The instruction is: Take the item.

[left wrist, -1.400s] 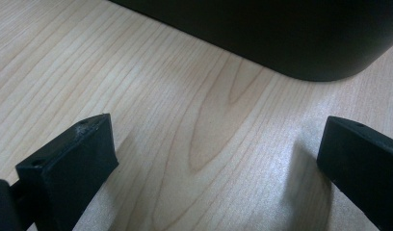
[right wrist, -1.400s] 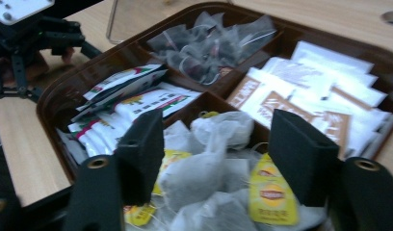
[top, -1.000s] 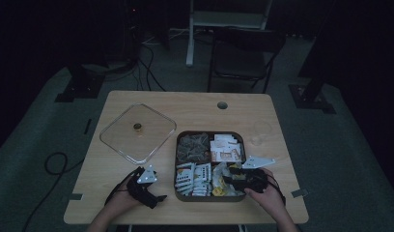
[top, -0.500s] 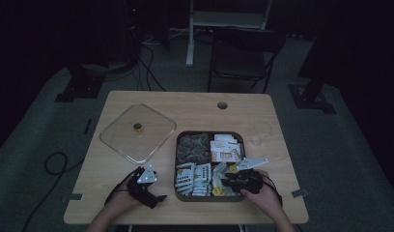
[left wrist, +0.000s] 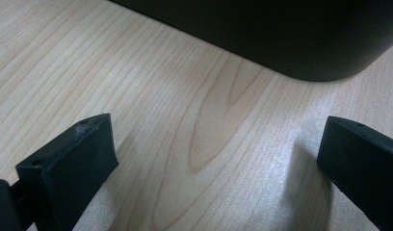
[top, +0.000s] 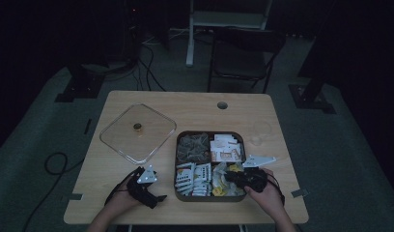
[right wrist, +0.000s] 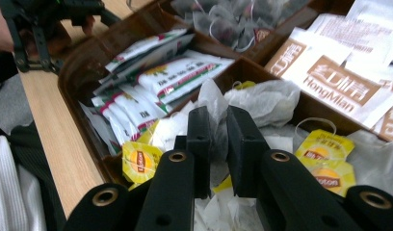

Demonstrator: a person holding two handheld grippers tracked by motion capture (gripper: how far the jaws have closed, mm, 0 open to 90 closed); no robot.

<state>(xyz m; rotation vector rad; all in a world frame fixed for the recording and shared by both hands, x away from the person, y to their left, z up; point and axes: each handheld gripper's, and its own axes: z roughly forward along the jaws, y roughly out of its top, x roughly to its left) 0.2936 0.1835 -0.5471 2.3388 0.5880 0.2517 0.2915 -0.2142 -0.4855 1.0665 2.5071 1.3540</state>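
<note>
Pinching a white tea bag in the tray's near-right compartment.
The right gripper has just closed on it (yellow-tagged bags lie around); the left gripper rests wide open on the desk, just left of the tray.

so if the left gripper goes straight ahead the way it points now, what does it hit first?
Most likely the dark tray. The left gripper has its jaws open over bare table, and the tray's rounded outer wall lies right across its line. Nothing lies between, though depth is hard to judge.
</note>
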